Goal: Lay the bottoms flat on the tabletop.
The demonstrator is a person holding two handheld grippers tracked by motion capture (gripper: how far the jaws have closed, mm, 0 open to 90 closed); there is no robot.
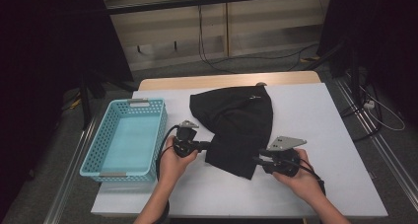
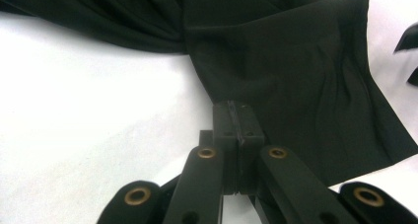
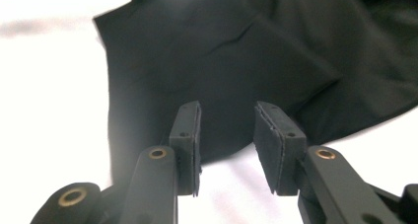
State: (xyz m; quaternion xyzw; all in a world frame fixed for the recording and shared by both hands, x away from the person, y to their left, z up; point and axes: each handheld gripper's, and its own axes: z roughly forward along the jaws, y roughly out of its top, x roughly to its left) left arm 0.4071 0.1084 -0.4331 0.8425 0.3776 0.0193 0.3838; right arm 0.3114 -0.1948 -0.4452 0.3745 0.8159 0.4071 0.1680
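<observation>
A lab-like recording space is suggested by dark screens (image 1: 44, 46), floor cables (image 1: 256, 61) and rails (image 1: 389, 155) at the frame's right.

Black garment (image 1: 236, 125) — crumpled, partly folded, lying mid-table

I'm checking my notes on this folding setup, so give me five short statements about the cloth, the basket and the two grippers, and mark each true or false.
1. The left gripper is shut on an edge of the black cloth. True.
2. The right gripper is clamped on the cloth. False: its jaws stand apart, with nothing pinched between them.
3. The blue basket holds folded cloth. False: nothing lies in it.
4. The basket sits to the left of the cloth in the high view. True.
5. The cloth lies flat and fully spread on the white table. False: it is bunched and creased, with one part pulled out toward the grippers.
</observation>
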